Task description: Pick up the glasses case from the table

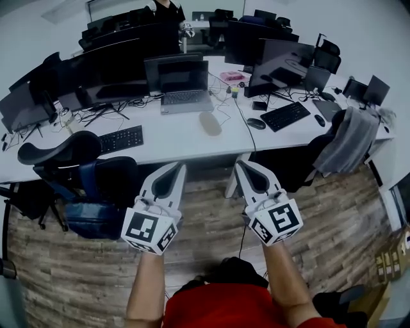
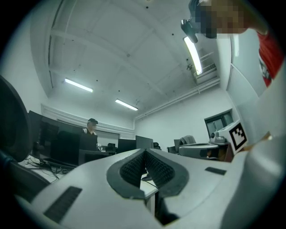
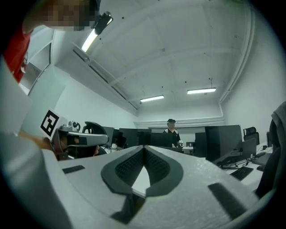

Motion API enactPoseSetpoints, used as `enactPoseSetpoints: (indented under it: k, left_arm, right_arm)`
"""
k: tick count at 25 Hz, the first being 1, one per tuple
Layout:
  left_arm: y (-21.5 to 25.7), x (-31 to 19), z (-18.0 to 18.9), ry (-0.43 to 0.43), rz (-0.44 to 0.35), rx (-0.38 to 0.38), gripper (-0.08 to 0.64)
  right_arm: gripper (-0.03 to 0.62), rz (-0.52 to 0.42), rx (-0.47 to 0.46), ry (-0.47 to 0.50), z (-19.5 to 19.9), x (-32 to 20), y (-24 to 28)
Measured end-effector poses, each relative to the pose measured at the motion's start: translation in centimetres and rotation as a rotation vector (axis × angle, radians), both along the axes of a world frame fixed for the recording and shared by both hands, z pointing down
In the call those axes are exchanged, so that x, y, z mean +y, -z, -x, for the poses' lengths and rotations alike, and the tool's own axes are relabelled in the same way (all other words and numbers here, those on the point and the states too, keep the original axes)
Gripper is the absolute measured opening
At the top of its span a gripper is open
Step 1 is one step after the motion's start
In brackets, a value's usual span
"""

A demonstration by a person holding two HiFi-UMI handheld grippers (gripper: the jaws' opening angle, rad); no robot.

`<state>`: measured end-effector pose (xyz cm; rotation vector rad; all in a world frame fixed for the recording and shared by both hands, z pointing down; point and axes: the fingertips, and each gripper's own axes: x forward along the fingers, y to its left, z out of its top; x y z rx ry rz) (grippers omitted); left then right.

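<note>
Count of items. I hold two grippers: left gripper (image 1: 178, 168), right gripper (image 1: 241, 166). On the white desk (image 1: 179, 146): one glasses case (image 1: 210, 123); one open laptop (image 1: 178, 86); two keyboards, the left keyboard (image 1: 120, 138) and the right keyboard (image 1: 286, 116); two mice, the inner mouse (image 1: 256, 123) and the outer mouse (image 1: 319, 120), flanking the right keyboard. Far end: one person (image 1: 168, 8).

Your glasses case (image 1: 209, 123): oblong, rounded ends, grey-tan, looks closed. Lies flat on white desk (image 1: 173, 144), long axis running away from you, slightly slanted. Sits front-right of laptop (image 1: 182, 86), left of black mouse (image 1: 256, 123), apart from both.
</note>
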<state>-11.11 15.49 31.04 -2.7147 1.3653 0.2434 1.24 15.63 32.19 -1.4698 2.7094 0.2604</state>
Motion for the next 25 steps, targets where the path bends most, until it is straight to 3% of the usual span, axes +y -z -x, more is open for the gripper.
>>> enactPoseSetpoints:
  k: [8, 18, 25]
  left_arm:
    - [-1.2, -4.4, 0.6, 0.024, 0.025, 0.002, 0.011]
    - [-3.2, -16.6, 0.0, 0.114, 0.033, 0.001, 0.011]
    - [-4.5, -25.0, -1.1, 0.206, 0.057, -0.020, 0.011]
  right_arm:
    - [0.007, 0.032, 0.012, -0.040, -0.1, -5.8, -1.4]
    - [0.194, 0.164, 0.039, -0.057, -1.3, -20.9, -7.6]
    - [0.267, 0.288, 0.112, -0.043, -1.6, -30.9, -13.2]
